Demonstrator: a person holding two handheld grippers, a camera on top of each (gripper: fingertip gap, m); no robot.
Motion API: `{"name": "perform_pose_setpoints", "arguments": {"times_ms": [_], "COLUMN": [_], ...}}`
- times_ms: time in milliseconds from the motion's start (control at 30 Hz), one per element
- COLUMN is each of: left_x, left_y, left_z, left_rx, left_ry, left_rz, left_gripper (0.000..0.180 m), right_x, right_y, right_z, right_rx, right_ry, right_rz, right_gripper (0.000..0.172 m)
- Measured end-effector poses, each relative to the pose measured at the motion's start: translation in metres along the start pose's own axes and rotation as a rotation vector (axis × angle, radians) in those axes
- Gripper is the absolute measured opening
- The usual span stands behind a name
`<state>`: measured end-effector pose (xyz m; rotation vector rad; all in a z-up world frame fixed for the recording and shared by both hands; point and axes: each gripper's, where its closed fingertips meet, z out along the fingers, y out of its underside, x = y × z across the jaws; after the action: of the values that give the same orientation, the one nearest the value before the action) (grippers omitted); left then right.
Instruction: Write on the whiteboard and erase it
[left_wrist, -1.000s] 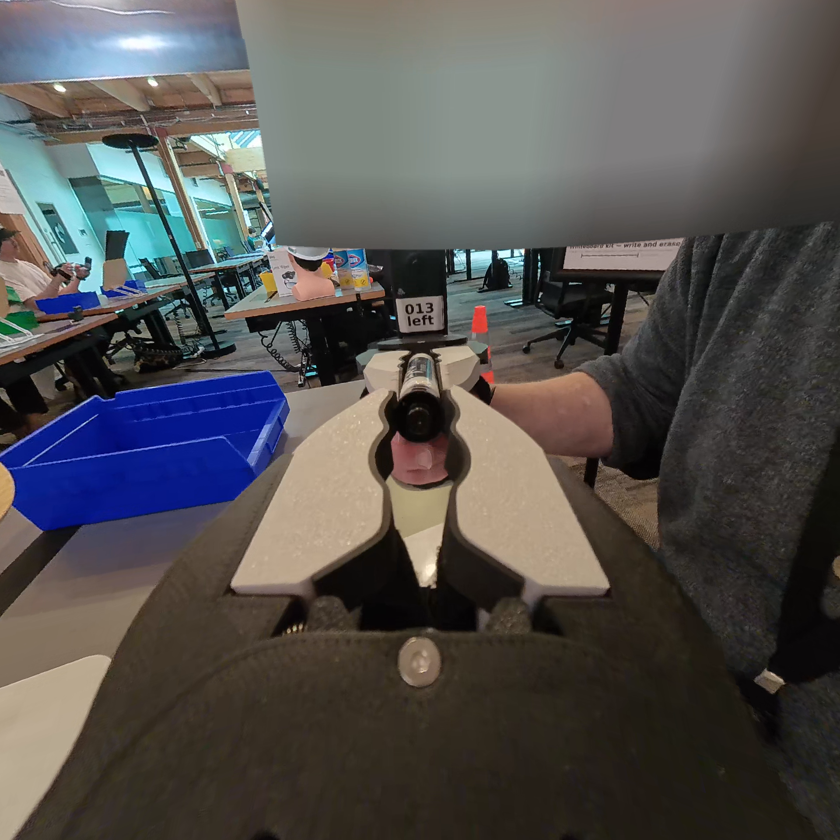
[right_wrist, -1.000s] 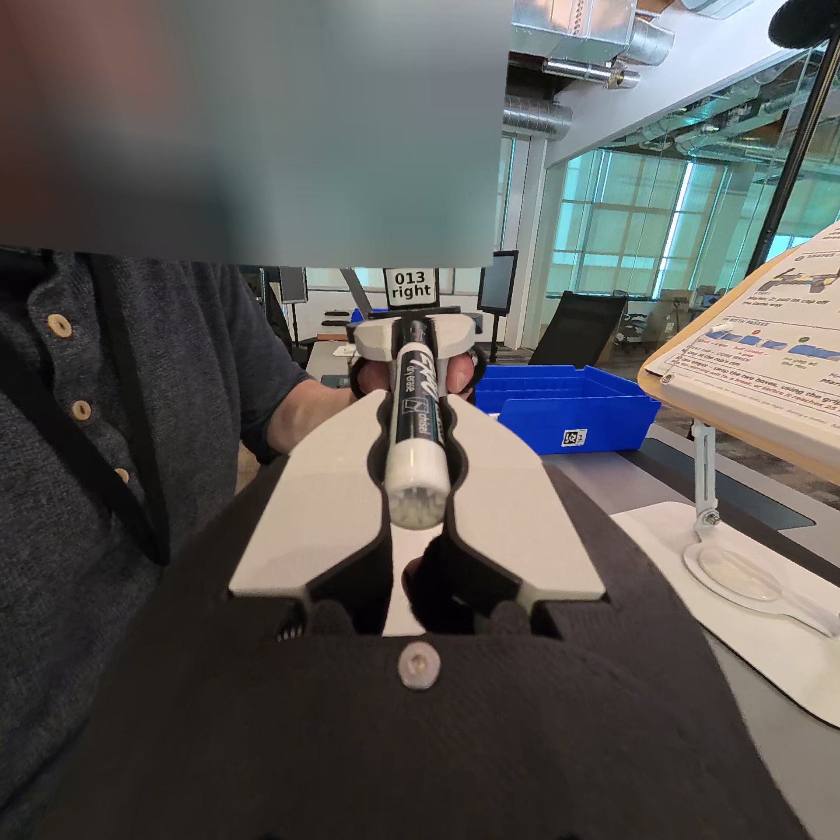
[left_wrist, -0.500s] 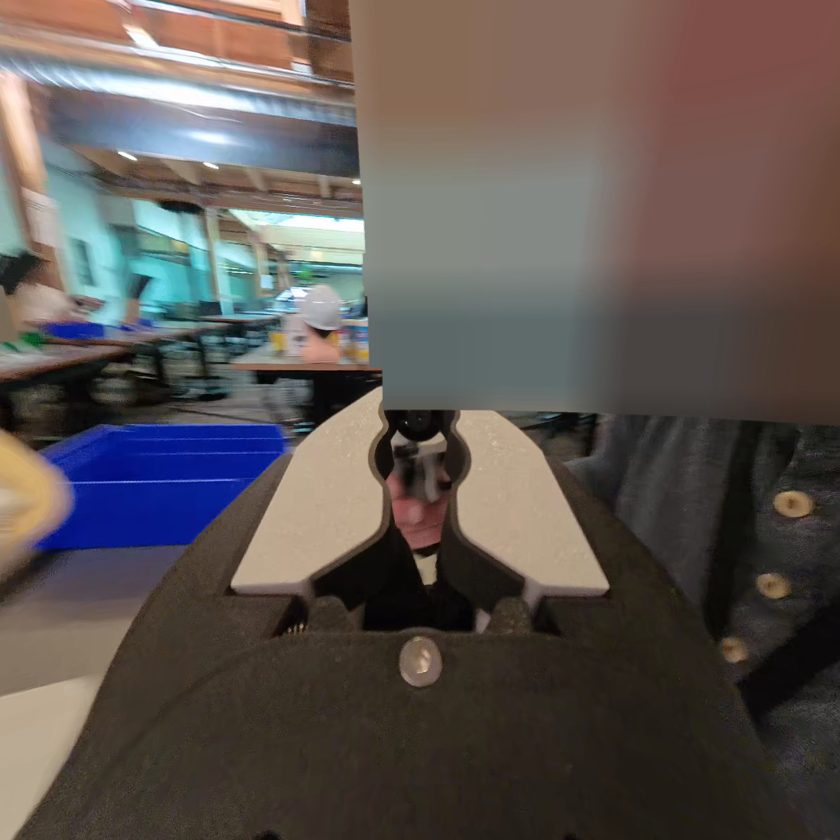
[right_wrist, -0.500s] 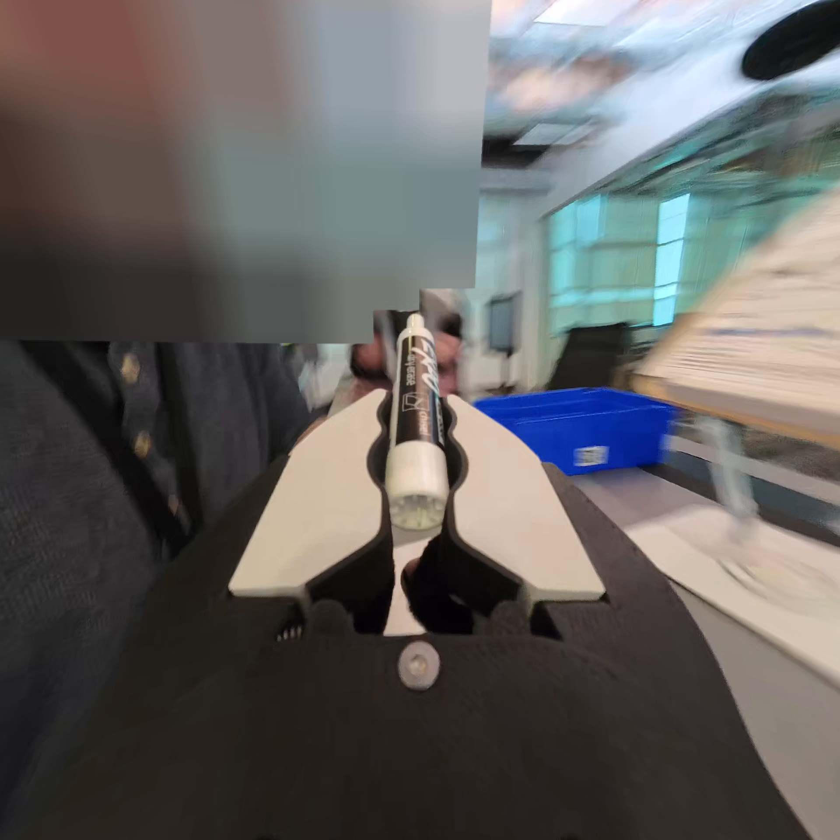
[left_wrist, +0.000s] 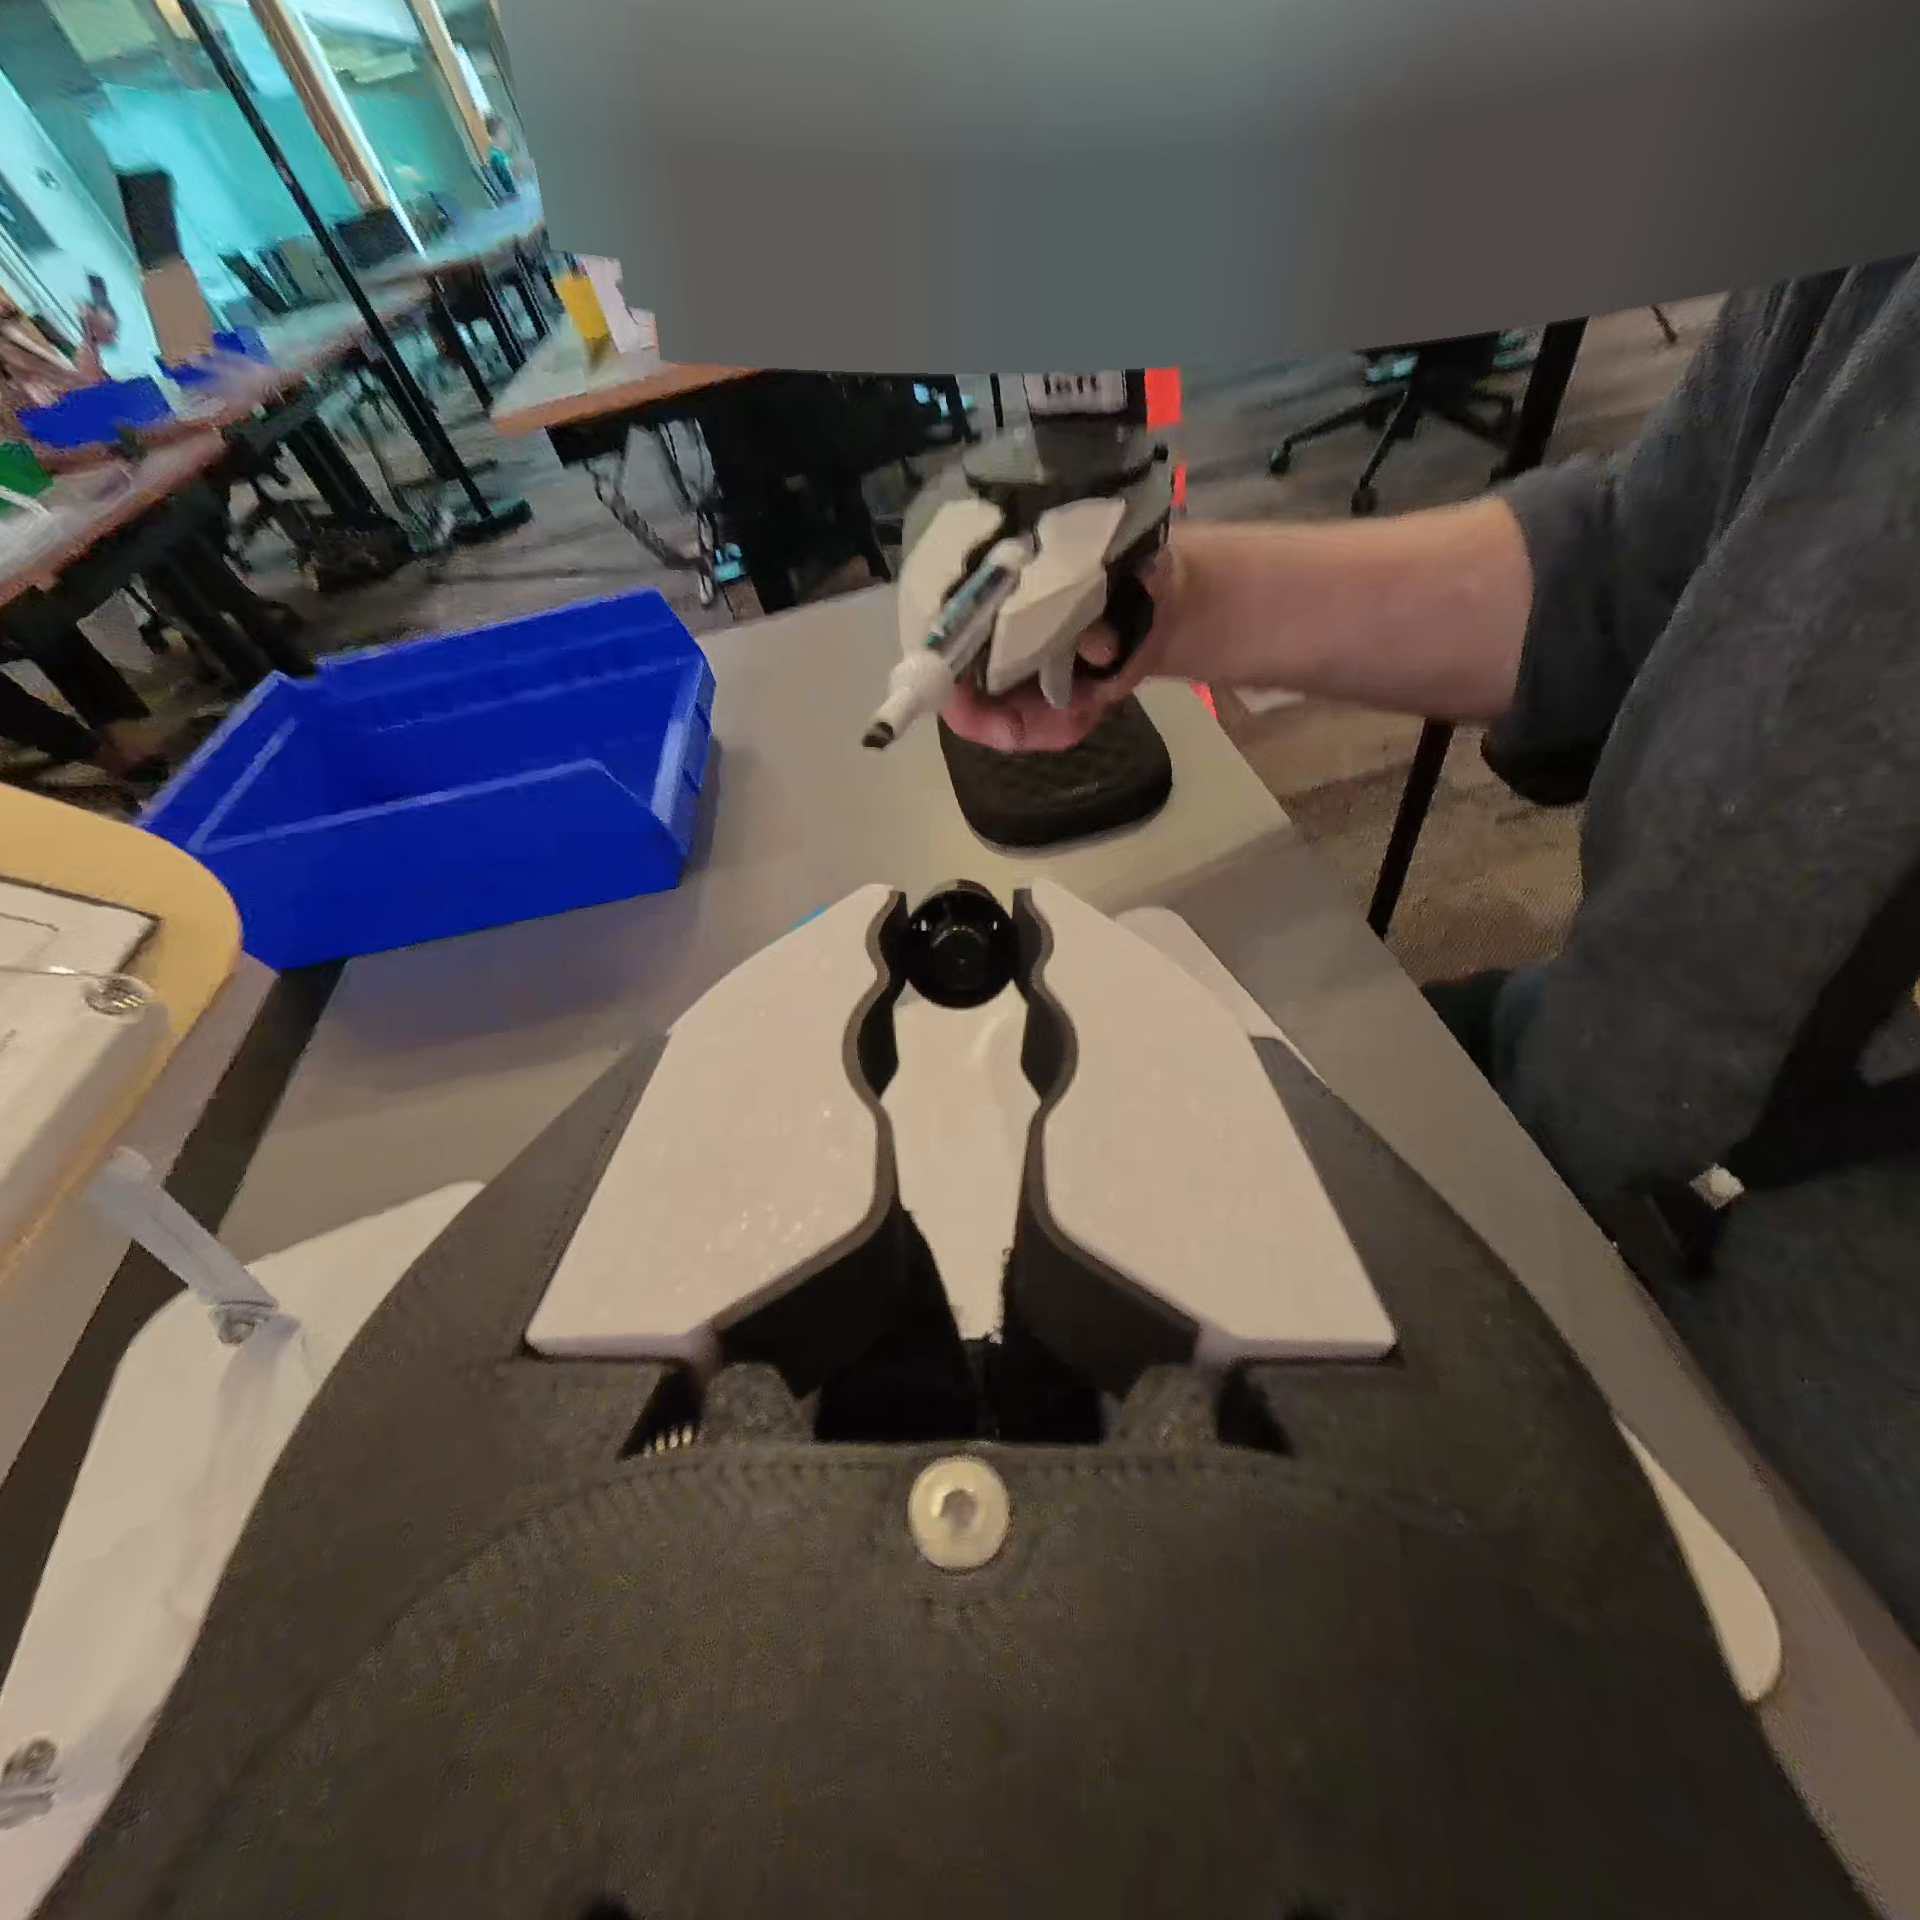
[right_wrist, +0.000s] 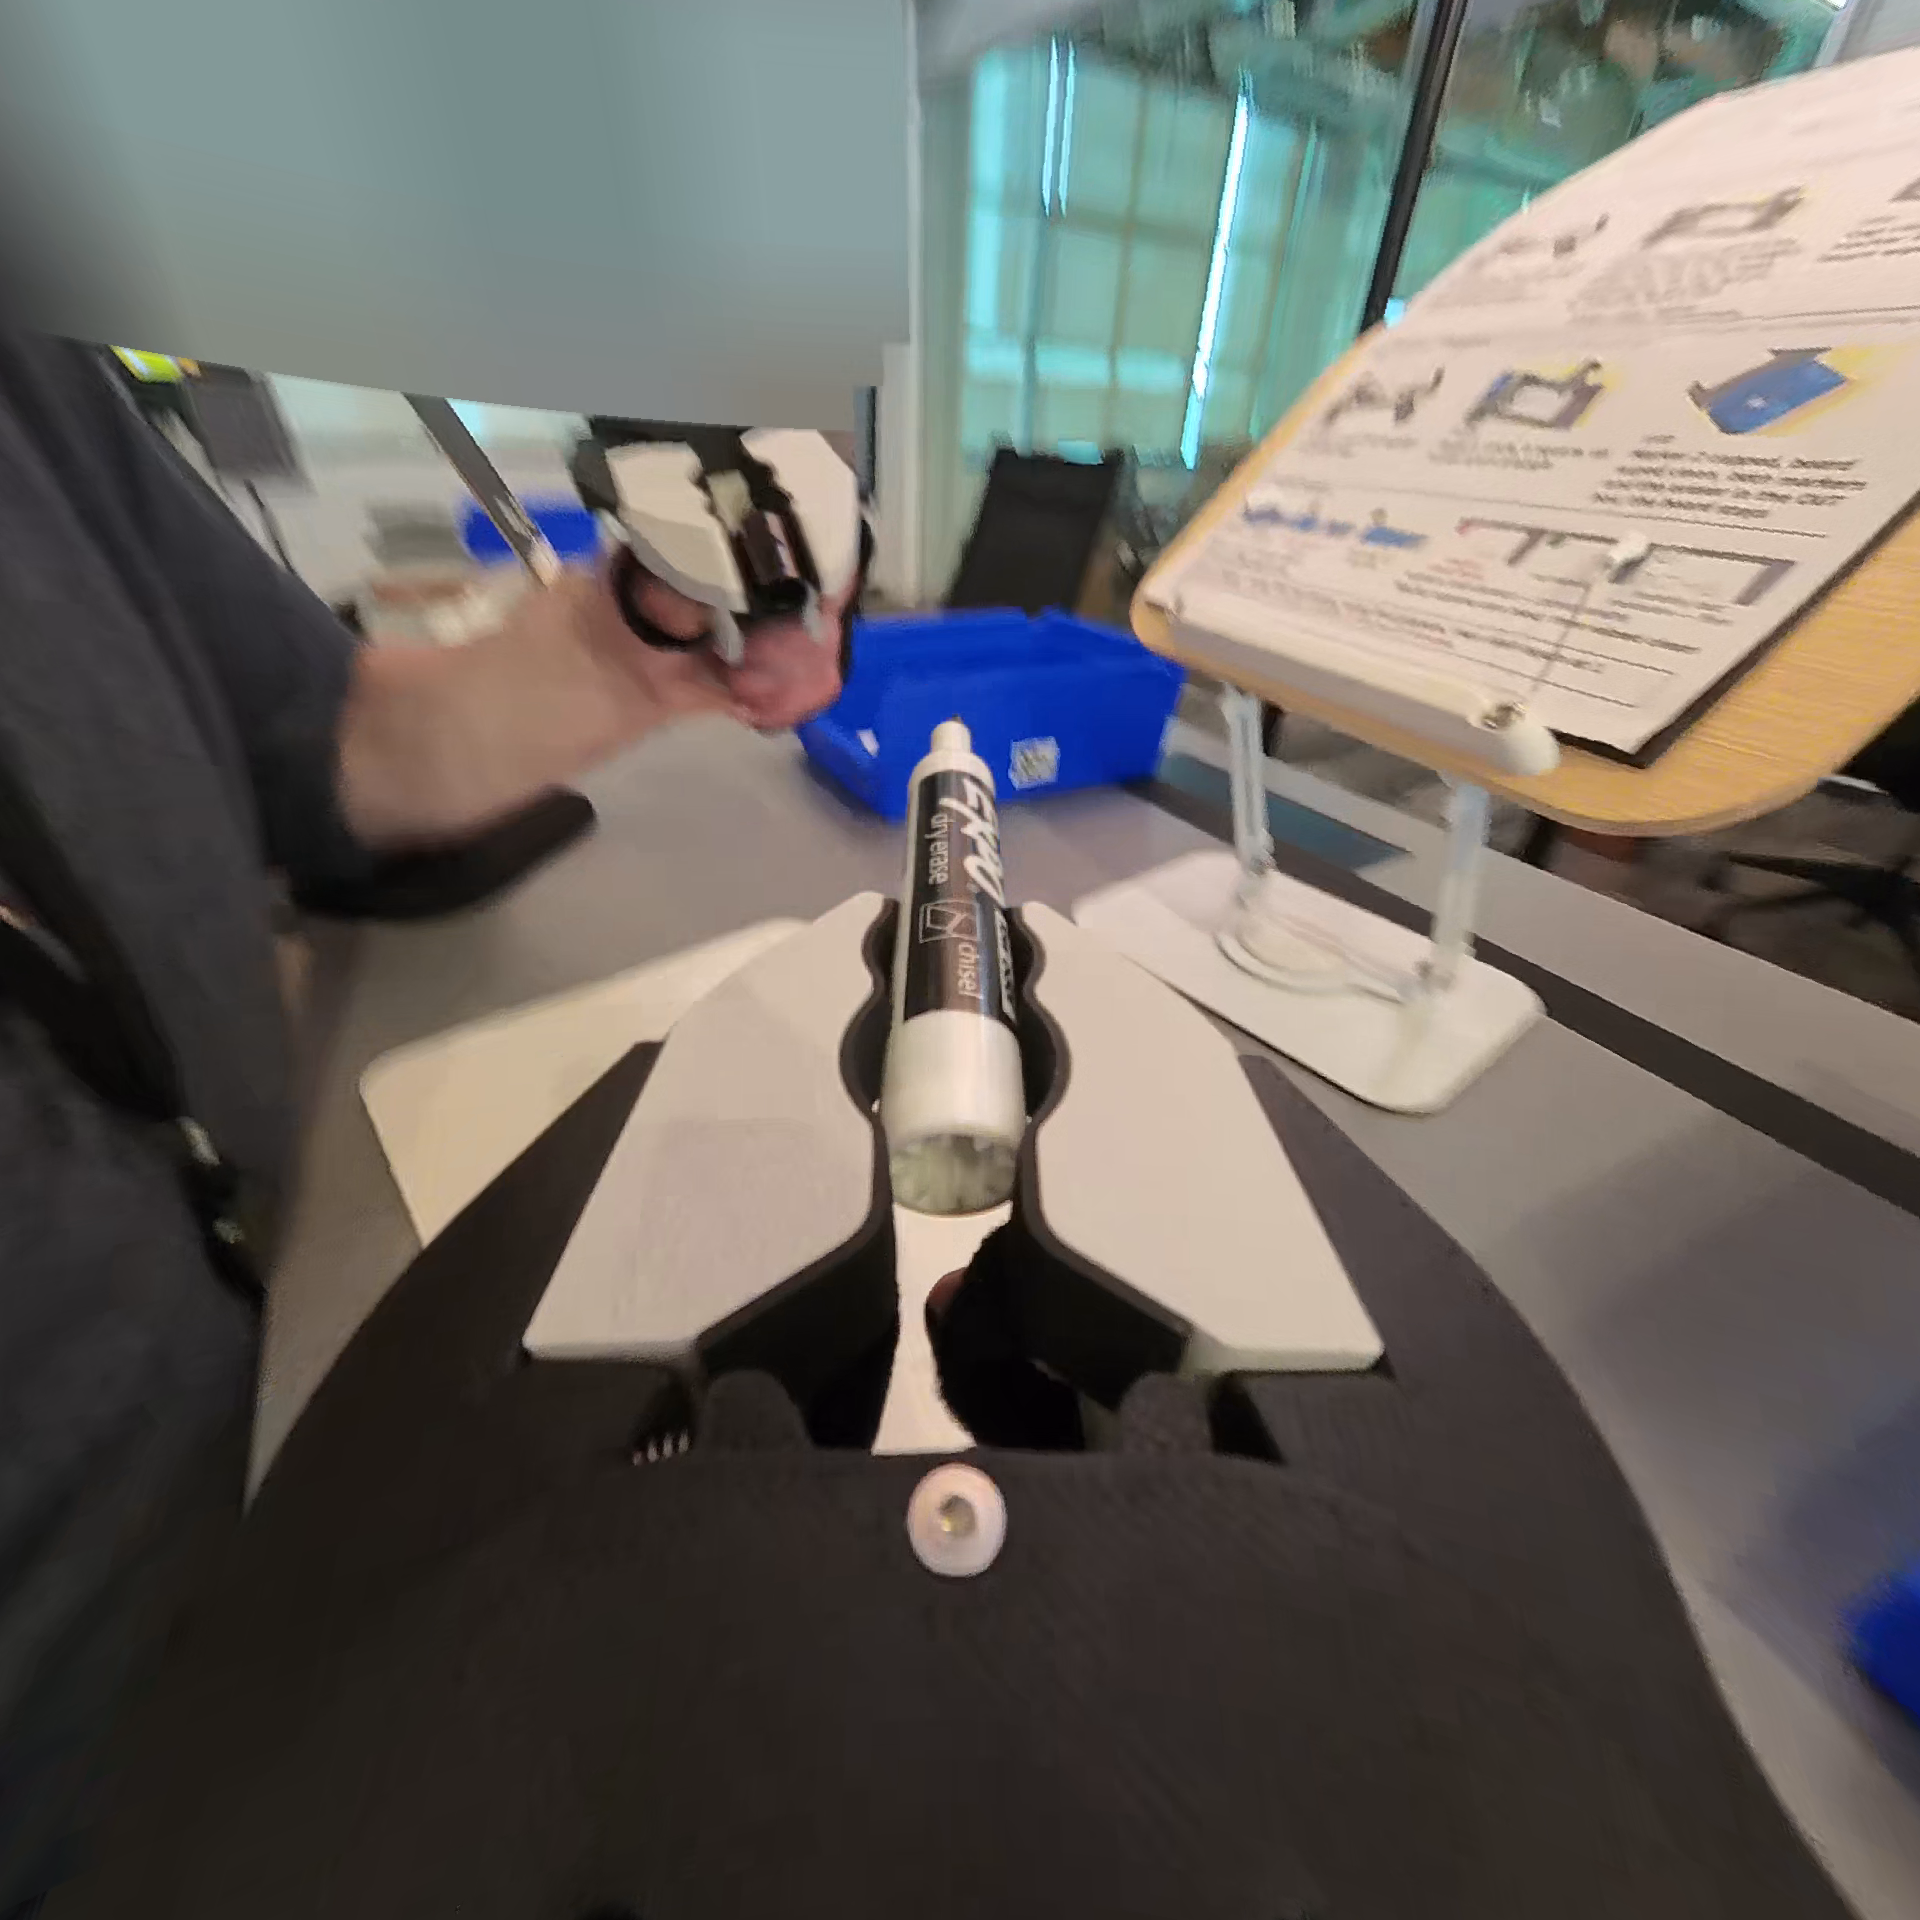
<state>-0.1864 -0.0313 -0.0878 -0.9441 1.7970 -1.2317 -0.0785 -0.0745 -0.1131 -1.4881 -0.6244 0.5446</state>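
Note:
My left gripper (left_wrist: 958, 914) is shut on the marker's black cap (left_wrist: 958, 948), which I see end-on between the fingertips. My right gripper (right_wrist: 951, 925) is shut on the black-and-white dry-erase marker (right_wrist: 951, 935), whose bare tip points forward and up. The left wrist view shows the right gripper (left_wrist: 1023, 608) farther off, with the uncapped marker (left_wrist: 935, 649) angled down to the left. The right wrist view shows the left gripper (right_wrist: 748, 540) with the cap (right_wrist: 774, 561). The white whiteboard (right_wrist: 499, 1070) lies flat on the table under both grippers.
A blue bin (left_wrist: 447, 769) stands on the grey table (left_wrist: 810, 707) beyond the board. A tilted wooden instruction stand (right_wrist: 1558, 499) on a white base (right_wrist: 1382, 1029) stands on the right of the right wrist view. The person's arm (left_wrist: 1351, 613) and torso are near. One gripper's finger ends stand about 12 centimeters off the other's.
The grippers have pulled apart: the cap came off the marker and stays in the left gripper, the marker body in the right. Both have swung down towards the table.

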Motion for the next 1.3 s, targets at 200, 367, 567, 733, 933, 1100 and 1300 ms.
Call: {"name": "perform_pose_setpoints", "arguments": {"times_ms": [200,367,567,733,933,1100,1300], "left_x": [0.022,0.052,0.103,0.134,0.164,0.181,0.189], "left_y": [0.021,0.042,0.088,0.134,0.158,0.17,0.166], "left_z": [0.004,0.008,0.015,0.015,0.004,-0.005,-0.012], "left_rx": [-0.082,-0.122,-0.209,-0.362,-0.428,-0.445,-0.426], "left_ry": [0.022,0.079,0.158,0.212,0.315,0.414,0.447], "left_rz": [-0.006,-0.031,-0.054,-0.003,0.068,0.094,0.088], "left_gripper": [0.02,0.02,0.02,0.02,0.02,0.02,0.02], "right_x": [-0.001,-0.009,-0.019,-0.026,-0.033,-0.039,-0.05], "right_y": [0.01,0.015,0.022,0.022,0.031,0.032,0.031], "right_z": [-0.005,-0.004,-0.007,-0.011,-0.01,-0.005,0.006], "right_rx": [-0.196,-0.279,-0.339,-0.329,-0.362,-0.381,-0.407], "right_ry": [0.094,0.129,0.147,0.158,0.173,0.183,0.187], "right_rz": [-0.143,-0.195,-0.212,-0.191,-0.182,-0.179,-0.188], "right_gripper": [0.02,0.02,0.02,0.02,0.02,0.02,0.02]}}
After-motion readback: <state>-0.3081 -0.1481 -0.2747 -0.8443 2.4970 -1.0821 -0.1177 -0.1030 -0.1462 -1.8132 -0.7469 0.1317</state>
